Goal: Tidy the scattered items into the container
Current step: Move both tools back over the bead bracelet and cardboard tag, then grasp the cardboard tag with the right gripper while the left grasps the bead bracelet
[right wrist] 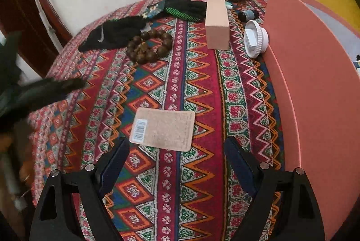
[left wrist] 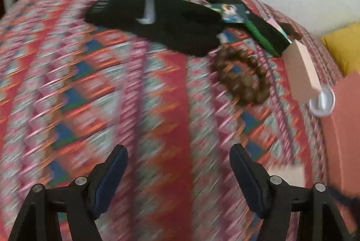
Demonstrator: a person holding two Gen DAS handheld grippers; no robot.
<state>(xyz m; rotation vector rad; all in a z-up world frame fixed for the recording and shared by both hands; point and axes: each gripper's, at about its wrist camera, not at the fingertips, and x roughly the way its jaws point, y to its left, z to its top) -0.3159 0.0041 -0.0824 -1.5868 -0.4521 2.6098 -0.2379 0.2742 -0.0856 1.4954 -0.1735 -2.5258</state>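
A black sock with a white swoosh (left wrist: 157,20) (right wrist: 108,35) lies on the patterned cloth beside a brown bead bracelet (left wrist: 244,76) (right wrist: 148,45). A pink box (left wrist: 300,68) (right wrist: 217,24) stands upright near a white round lid (left wrist: 321,103) (right wrist: 256,38). A flat tan card with a barcode (right wrist: 163,128) lies just ahead of my right gripper (right wrist: 176,146), which is open and empty. My left gripper (left wrist: 178,154) is open too, well short of the bracelet. The salmon container (right wrist: 299,65) (left wrist: 344,119) stands at the right.
More black and green fabric with a printed tag (right wrist: 180,8) (left wrist: 261,25) lies at the far side, near a small dark bottle (right wrist: 248,15). A white wall runs behind the bed. A yellow cushion (right wrist: 335,0) sits past the container. The other gripper's blurred arm (right wrist: 42,92) enters at the left.
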